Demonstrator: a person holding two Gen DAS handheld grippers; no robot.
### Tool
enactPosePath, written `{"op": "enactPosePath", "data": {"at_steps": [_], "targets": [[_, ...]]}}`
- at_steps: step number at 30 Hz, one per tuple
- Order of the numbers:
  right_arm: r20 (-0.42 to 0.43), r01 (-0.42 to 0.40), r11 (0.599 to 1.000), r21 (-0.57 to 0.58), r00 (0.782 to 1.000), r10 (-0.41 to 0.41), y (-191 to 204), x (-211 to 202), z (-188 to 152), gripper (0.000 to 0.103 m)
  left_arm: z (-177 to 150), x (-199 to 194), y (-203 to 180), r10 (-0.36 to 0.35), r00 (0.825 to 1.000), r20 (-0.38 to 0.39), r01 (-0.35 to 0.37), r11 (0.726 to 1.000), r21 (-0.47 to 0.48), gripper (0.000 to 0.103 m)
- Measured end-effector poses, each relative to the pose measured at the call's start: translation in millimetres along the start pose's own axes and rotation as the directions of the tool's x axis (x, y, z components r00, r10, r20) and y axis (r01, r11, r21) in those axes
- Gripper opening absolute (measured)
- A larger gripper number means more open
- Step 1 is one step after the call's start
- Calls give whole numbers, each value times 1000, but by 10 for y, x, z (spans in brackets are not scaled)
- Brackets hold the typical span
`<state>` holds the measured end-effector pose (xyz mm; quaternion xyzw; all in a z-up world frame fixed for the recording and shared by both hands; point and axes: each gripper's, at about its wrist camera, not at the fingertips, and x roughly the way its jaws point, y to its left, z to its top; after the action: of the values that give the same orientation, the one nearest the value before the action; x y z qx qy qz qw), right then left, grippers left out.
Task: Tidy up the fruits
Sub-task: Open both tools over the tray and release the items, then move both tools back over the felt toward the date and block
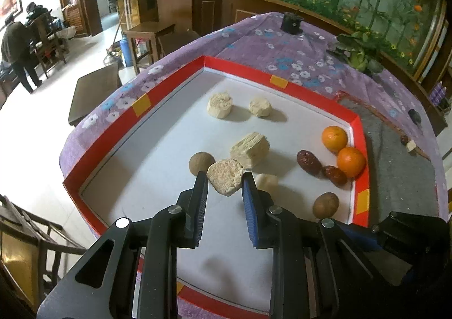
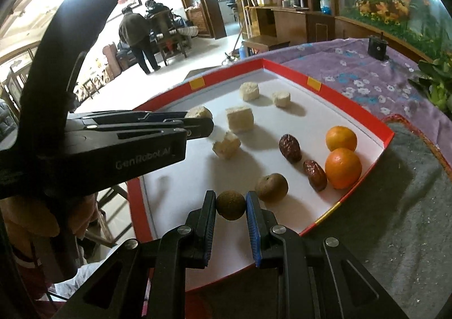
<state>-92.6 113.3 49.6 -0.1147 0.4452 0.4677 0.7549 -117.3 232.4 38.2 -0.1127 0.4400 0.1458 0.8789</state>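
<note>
My left gripper [image 1: 224, 175] has its jaws pinching a pale, crumbly round cake [image 1: 224, 179], held low over the white floor of the red-rimmed tray [image 1: 169, 84]. My right gripper [image 2: 231, 200] has its jaws closed on a small brown round fruit [image 2: 230, 204] near the tray's near edge, beside a second brown fruit [image 2: 271, 187] of the same kind.

The rest lies on the tray: two oranges [image 2: 340, 138] touching each other against the right rim, two dark red dates [image 2: 290, 147] just beside them, and several more pale cakes [image 2: 249, 91] toward the far side and middle (one blocky, one broken-looking).

The cake in my left jaws looks dry and flaky, so I judge it light but fragile; I would grip it across its flat sides, gently, or it may crumble. The brown fruit looks light, with a thin brittle shell, and rolls easily; a hold across its widest part is safest. The oranges would be heavier and smooth, needing a wider, centred grip. The dates look wrinkled, soft and best taken across the short axis.

Whether the brown fruit is lifted clear of the tray or resting on it, I cannot tell from this angle.
</note>
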Motion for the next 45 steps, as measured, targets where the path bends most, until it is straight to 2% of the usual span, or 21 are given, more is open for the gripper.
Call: {"op": "enactPosePath", "data": {"at_steps": [6,8,10,11,15,20,28,35,41,45], "targets": [[10,1,1000,-14,1000,0,6,33,-8,20,-15,65,-7,29,1000,-10,-29,1000,-8,26],[10,-7,1000,-9,1000,8,-3,24,-6,22,-18,58,-21,38,999,-7,-38,999,1,42],[17,-22,1000,-2,1000,22,-11,-4,-8,25,-14,28,-16,39,999,4,-39,999,-7,54],[29,-36,999,3,999,36,-20,-34,-10,28,-5,4,-16,43,999,11,-43,999,-10,57],[68,-62,998,32,996,60,-57,-159,-15,29,42,-79,-57,61,997,36,-61,998,-6,57],[123,-33,998,46,992,27,-132,-419,-24,32,110,-194,-218,42,997,67,-43,999,14,57],[152,77,988,134,983,-98,-569,-785,-248,35,227,-257,-721,-42,996,77,36,997,72,57],[130,149,949,277,973,-191,-1154,-978,-574,35,275,-165,-1319,-138,990,21,133,978,162,57],[88,272,896,351,943,-320,-1733,-1218,-793,35,279,-87,-1755,-184,983,-16,183,957,223,57],[69,365,834,413,901,-428,-2229,-1399,-794,35,281,-61,-1942,-203,979,-21,202,949,244,57]]}}
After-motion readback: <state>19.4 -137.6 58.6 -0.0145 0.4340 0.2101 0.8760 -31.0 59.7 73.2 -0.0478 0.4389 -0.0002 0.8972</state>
